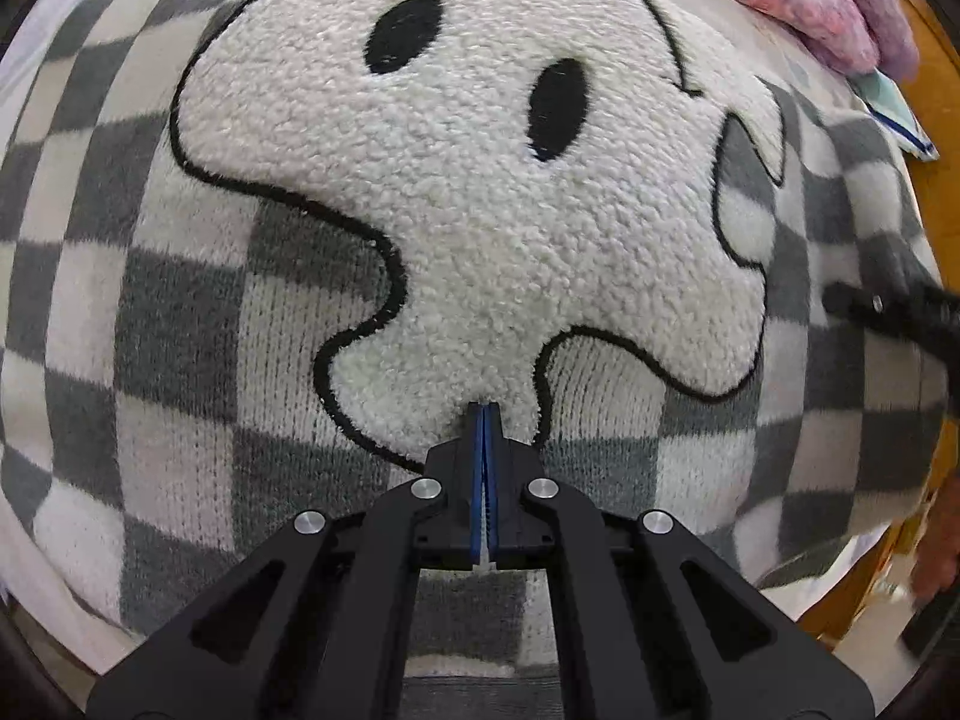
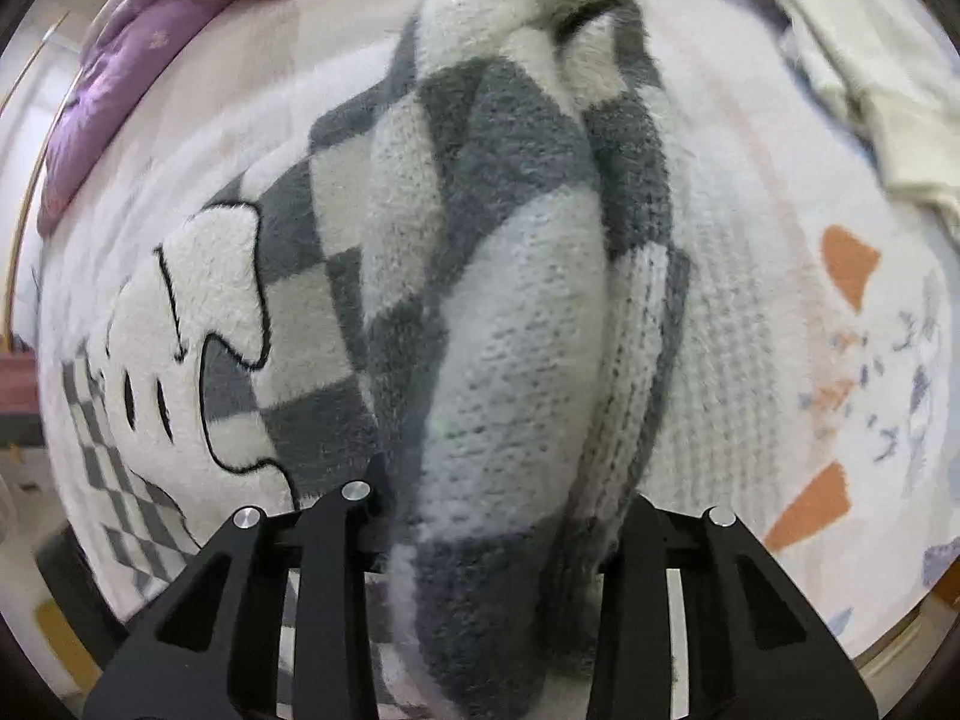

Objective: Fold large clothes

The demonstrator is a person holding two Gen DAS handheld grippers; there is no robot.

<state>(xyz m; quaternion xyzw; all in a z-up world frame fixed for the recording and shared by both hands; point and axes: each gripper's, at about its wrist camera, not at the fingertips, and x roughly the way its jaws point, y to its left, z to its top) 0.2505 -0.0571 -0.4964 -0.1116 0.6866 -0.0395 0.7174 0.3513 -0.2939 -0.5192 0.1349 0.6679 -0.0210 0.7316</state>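
Note:
A grey-and-white checked knit sweater (image 1: 180, 312) with a fluffy white ghost patch (image 1: 480, 192) lies spread out, filling the left wrist view. My left gripper (image 1: 483, 411) is shut and empty, its blue-padded tips resting on the lower edge of the patch. In the right wrist view my right gripper (image 2: 498, 516) is shut on a bunched sleeve of the sweater (image 2: 510, 300), which rises between the jaws and hides the fingertips. The ghost patch (image 2: 198, 324) lies to its left. The right gripper's dark arm shows at the left view's right edge (image 1: 888, 312).
The sweater lies on a pale bed cover (image 2: 810, 360) with orange and blue shapes. Pink and purple bedding (image 1: 828, 6) is piled at the far side, and it shows in the right wrist view (image 2: 114, 78). A cream cloth (image 2: 864, 78) lies far right. A wooden floor (image 1: 936, 138) borders the bed.

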